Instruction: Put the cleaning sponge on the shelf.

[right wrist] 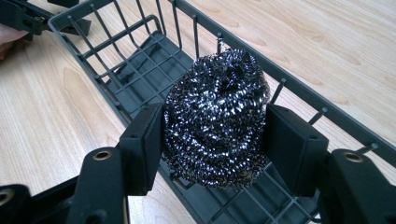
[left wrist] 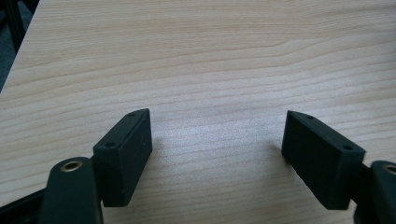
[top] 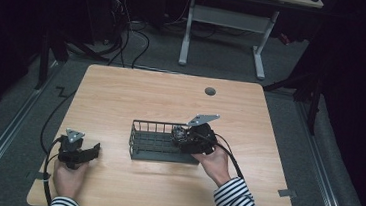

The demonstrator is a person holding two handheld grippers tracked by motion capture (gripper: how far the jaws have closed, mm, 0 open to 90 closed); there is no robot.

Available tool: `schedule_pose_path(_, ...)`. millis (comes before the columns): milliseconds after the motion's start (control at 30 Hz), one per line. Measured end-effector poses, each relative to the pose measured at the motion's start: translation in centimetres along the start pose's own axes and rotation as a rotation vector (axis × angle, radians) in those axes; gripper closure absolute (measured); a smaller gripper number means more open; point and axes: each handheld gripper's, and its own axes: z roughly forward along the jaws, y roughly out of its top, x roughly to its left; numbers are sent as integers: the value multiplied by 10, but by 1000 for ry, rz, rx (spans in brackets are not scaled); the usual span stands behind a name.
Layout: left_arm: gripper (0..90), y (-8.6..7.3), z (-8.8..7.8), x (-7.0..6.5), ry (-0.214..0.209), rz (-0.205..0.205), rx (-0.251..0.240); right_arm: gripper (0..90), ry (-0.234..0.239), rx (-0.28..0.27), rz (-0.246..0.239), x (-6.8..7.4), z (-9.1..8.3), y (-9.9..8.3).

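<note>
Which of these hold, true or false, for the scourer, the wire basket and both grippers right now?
1. The right gripper holds a steel wool scourer. True.
2. The scourer lies flat on the basket floor, let go. False: it sits between the pads above the wire basket.
3. The left gripper is shut on a sponge. False: its jaws stand open over bare table.
4. The basket stands on the wooden table. True.
5. The basket is full of dishes. False: no dishes are in it.
</note>
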Motion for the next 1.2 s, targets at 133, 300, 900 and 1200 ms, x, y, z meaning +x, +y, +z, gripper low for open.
schedule_pose_path(133, 248, 0, 0, 0, 1, 1, -1, 394, -5, 10, 0, 0, 3, 1)
schedule_pose_path(300, 247, 0, 0, 0, 1, 1, -1, 397, -22, 25, -3, -1, 7, 1)
schedule_pose_path(900, 248, 0, 0, 0, 2, 1, -1, 353, -3, 20, 22, -4, 8, 0)
schedule_pose_path(1200, 248, 0, 0, 0, 1, 1, -1, 295, 4, -23, 51, -8, -2, -5)
